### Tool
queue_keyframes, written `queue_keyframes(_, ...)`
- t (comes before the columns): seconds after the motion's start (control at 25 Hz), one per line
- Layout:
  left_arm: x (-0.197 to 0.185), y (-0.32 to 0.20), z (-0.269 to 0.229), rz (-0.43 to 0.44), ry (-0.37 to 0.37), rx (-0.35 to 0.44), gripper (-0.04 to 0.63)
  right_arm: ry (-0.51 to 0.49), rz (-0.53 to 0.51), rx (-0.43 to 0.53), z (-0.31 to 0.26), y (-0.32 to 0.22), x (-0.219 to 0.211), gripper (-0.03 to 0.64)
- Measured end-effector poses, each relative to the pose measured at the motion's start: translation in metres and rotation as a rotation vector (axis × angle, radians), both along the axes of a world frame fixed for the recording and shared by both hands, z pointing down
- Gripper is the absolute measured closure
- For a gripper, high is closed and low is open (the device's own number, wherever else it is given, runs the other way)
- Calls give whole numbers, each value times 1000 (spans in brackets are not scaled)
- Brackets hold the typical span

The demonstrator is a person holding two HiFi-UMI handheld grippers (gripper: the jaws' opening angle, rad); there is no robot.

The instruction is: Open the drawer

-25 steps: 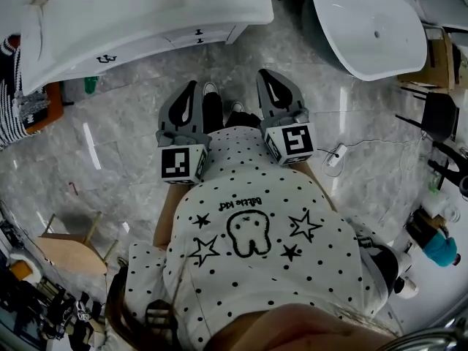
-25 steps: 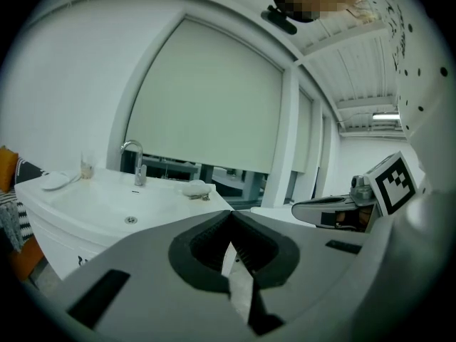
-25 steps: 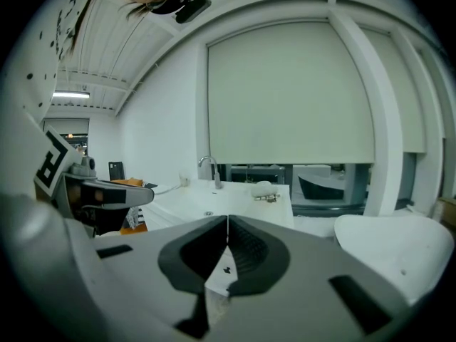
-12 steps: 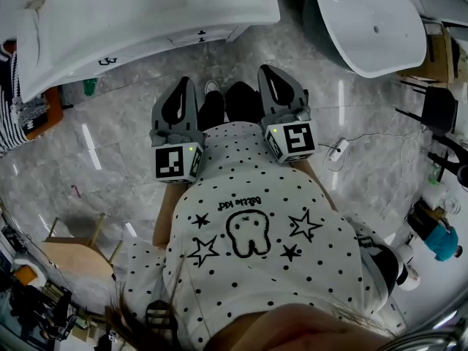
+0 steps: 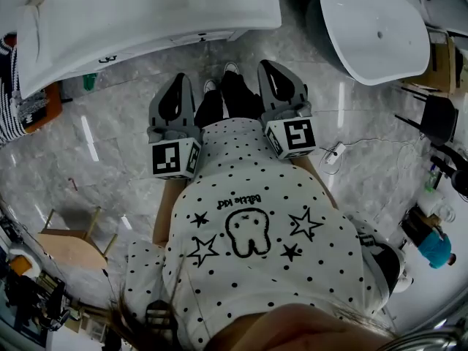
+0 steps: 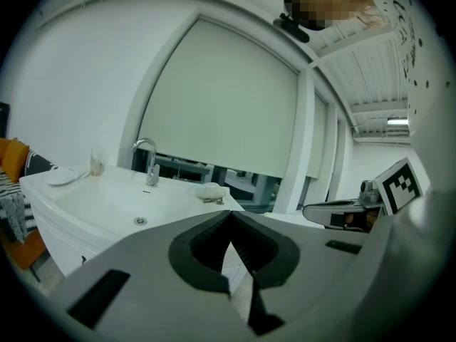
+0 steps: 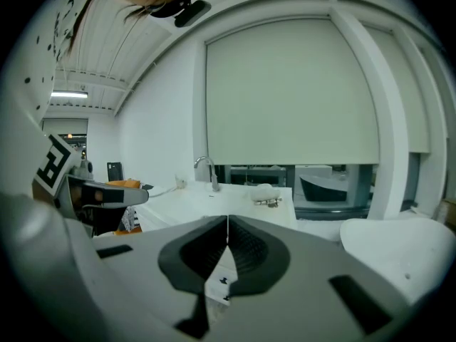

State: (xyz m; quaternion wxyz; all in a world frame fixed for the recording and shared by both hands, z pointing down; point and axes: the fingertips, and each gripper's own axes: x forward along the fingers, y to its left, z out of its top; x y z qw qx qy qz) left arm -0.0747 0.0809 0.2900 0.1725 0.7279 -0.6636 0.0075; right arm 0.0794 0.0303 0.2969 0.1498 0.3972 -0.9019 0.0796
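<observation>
A white vanity with a sink stands at the top left of the head view. Its drawer fronts face me and carry small dark handles. My left gripper is shut and empty, held in the air over the floor short of the vanity. My right gripper beside it is also shut and holds nothing. In the left gripper view the shut jaws point at the vanity top with its faucet. In the right gripper view the closed jaws frame a drawer front with a dark handle.
A white bathtub fills the top right. A wooden stool stands at the lower left. A cable with a plug lies on the marble floor at right. A person in a striped sleeve stands by the vanity's left end.
Both grippers have moved forward toward the vanity, and my feet have stepped closer to it. Both stay shut.
</observation>
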Motion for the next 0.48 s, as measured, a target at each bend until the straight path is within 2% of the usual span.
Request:
queue_keyframes(0.2,-5,-17,3,-62,25,-10,591,-4,-27,3,-4,-22,4,601)
queue_keyframes(0.48,-8,-45,0,-133,-3,2,591,-20,-49,21,-8,-58,19,603)
